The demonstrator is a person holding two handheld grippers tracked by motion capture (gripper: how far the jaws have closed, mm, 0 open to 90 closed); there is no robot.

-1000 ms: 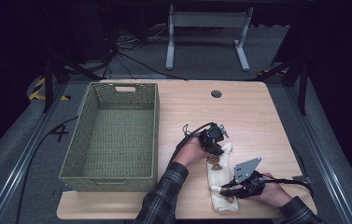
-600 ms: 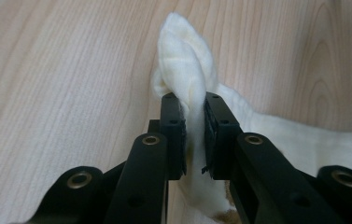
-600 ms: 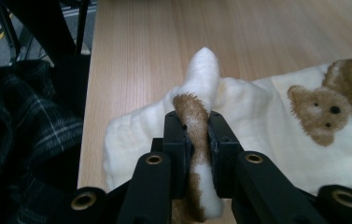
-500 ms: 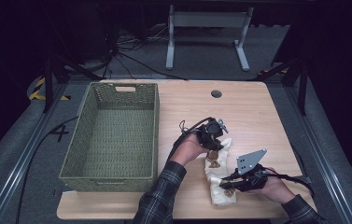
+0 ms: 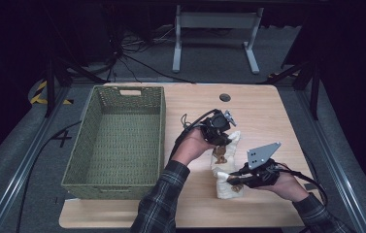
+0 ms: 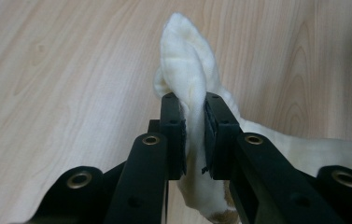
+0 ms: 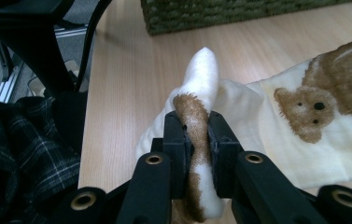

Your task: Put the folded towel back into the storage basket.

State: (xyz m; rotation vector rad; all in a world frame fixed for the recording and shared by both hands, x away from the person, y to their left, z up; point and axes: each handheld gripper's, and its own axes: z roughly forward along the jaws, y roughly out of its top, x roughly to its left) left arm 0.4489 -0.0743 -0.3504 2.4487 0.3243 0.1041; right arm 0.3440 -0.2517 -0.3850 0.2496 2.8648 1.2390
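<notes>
A cream cloth with brown teddy-bear prints (image 5: 225,167) lies on the wooden table (image 5: 263,116), held at both ends. My left gripper (image 5: 228,138) is shut on its far edge; in the left gripper view a fold of the cloth (image 6: 188,79) stands up, pinched between the jaws of that gripper (image 6: 193,135). My right gripper (image 5: 233,180) is shut on the near edge, and in the right gripper view a brown-and-white fold (image 7: 197,93) is squeezed between the jaws of the right gripper (image 7: 197,144). A bear print (image 7: 306,112) shows on the flat part.
A green woven basket (image 5: 76,167) stands empty on the left half of the table, its corner (image 7: 220,14) close behind the cloth. A round cable hole (image 5: 225,97) sits at the table's far edge. Black cables trail from both grippers.
Both hands have risen, lifting the pinched ends of the cloth off the table. The left hand has also shifted slightly away from the person. Both grips stay the same.
</notes>
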